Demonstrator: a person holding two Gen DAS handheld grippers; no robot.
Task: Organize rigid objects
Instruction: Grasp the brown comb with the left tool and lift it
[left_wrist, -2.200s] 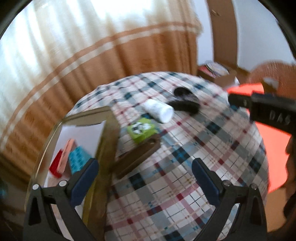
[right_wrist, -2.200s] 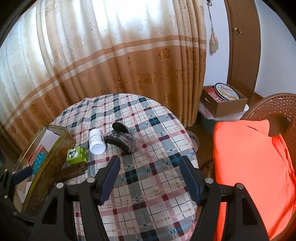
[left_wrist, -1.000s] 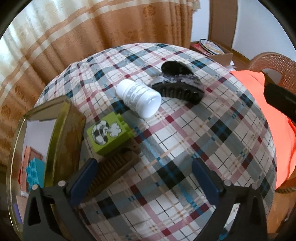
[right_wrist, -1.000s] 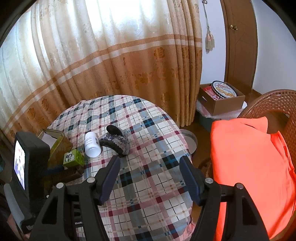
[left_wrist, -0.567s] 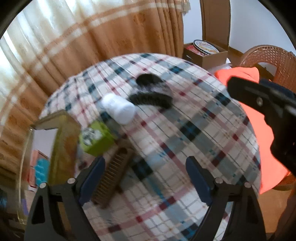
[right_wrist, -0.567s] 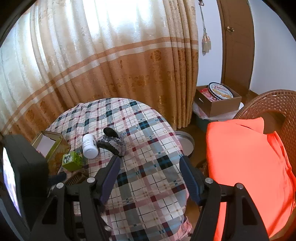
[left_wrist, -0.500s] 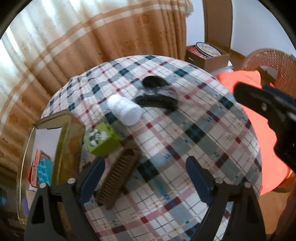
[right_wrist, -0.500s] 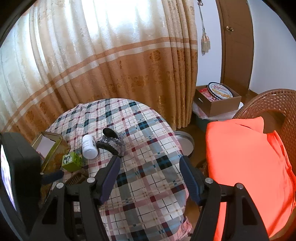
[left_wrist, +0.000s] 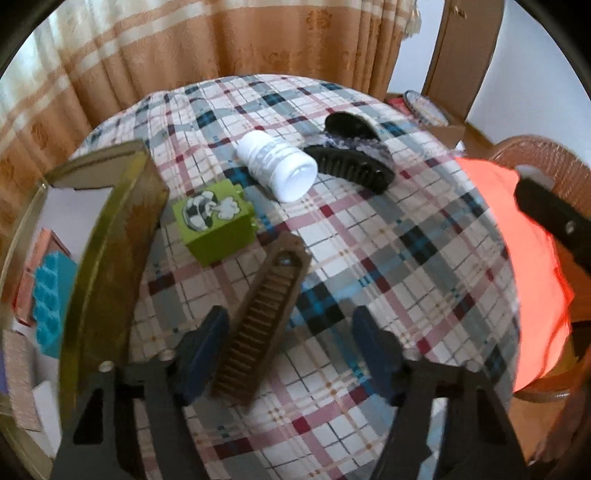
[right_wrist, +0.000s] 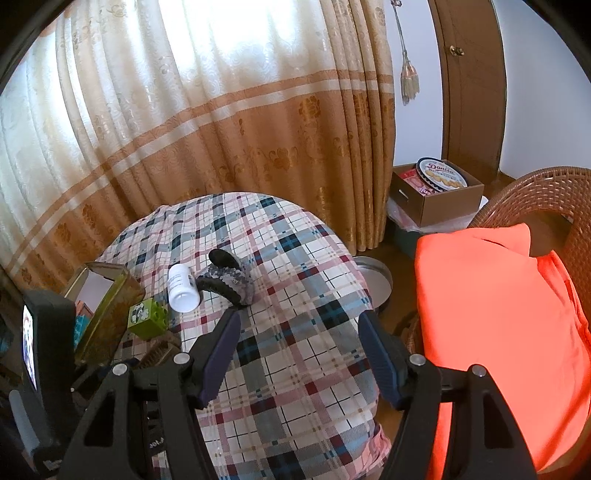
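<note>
Left gripper (left_wrist: 290, 345) hung low over the plaid tablecloth (left_wrist: 388, 266), jaws closing, roughly half-spread. Brown comb (left_wrist: 262, 325) lay flat between them, near end just beside the left pad; the right pad stood well clear of it. Pads not pressing on the comb as far as could be seen, so nothing gripped.

Just past the comb's far tip sat a green toy block (left_wrist: 216, 221) with a football print, touching or almost touching the gold tin (left_wrist: 110, 258) on its left. The tin stood open; inside it a teal studded brick (left_wrist: 50, 299) and a pinkish-red piece (left_wrist: 31, 266) beside it. Other contents too blurred to name.

Further out a white bottle (left_wrist: 277, 168) lay on its side, base toward the camera. Right behind it a dark hair claw clip (left_wrist: 351, 155), touching or very near the bottle.

Right gripper (right_wrist: 299, 356) hovered above the near right part of the table, jaws parted at a medium gap, nothing between them, only cloth below. From that view the left tool's black body (right_wrist: 48, 350) showed at the left edge next to the tin.

Beyond the table: orange cushion (right_wrist: 498, 332) on a wicker chair (right_wrist: 546, 192), cardboard box (right_wrist: 439, 199) with a cookie tin (right_wrist: 441, 173) on the floor, curtain (right_wrist: 221, 110) behind everything.
</note>
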